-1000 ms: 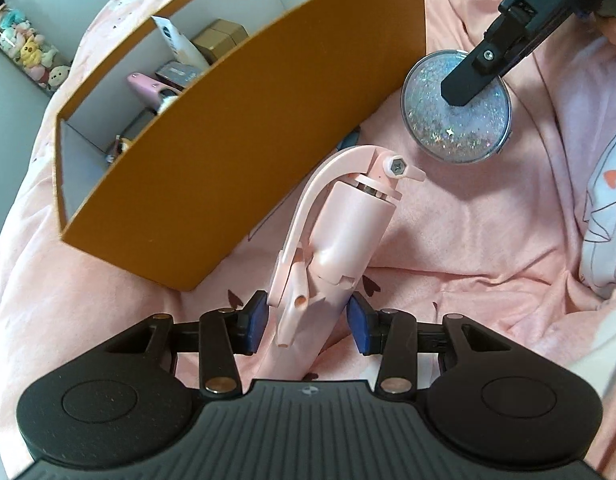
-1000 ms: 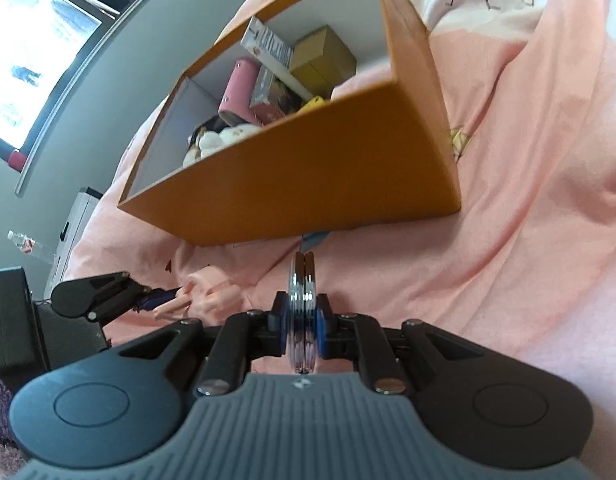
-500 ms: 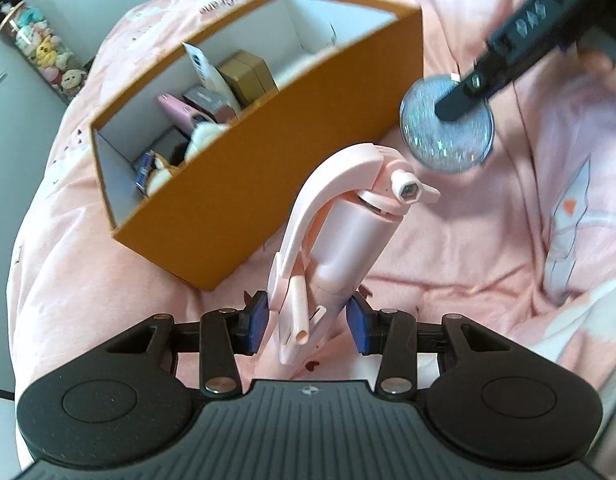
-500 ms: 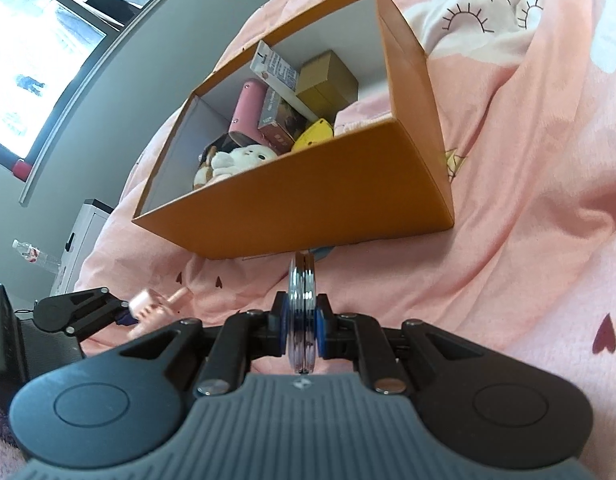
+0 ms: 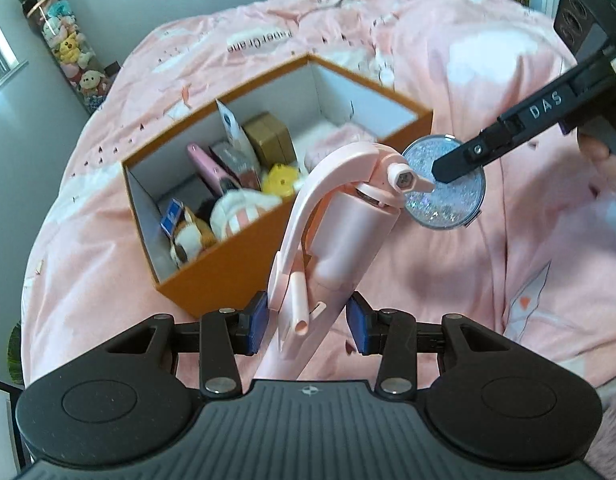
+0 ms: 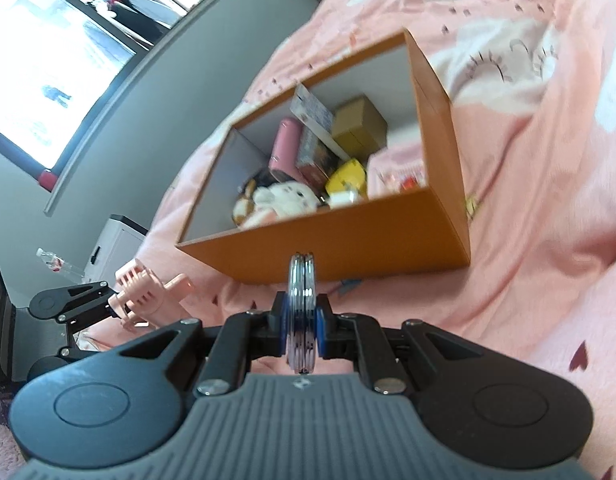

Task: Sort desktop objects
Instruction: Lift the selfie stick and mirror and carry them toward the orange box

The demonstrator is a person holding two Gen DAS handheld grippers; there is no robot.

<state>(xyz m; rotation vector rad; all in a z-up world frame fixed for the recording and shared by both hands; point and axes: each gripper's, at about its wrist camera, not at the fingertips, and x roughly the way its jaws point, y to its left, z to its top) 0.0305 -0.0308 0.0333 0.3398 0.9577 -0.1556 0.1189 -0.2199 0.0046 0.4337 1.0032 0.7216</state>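
Right gripper [image 5: 454, 170] marked "DAS"; bedspread [image 5: 259, 44] "PaperCrane"

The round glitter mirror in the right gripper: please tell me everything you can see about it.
The round glitter mirror is a flat compact with a silver sparkling face and a metallic rim. Edge-on it shows two closed halves. The right gripper is shut on it, pads pressing both faces, so it stands on edge in the air, above the pink bedding, near the orange box. Nothing else touches it.

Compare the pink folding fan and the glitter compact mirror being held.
The pink folding fan is long and matte pink; the glitter compact mirror is a flat, sparkly silver disc. The fan sits in the left gripper, the mirror edge-on in the right gripper. Both are off the bedding beside the orange box.
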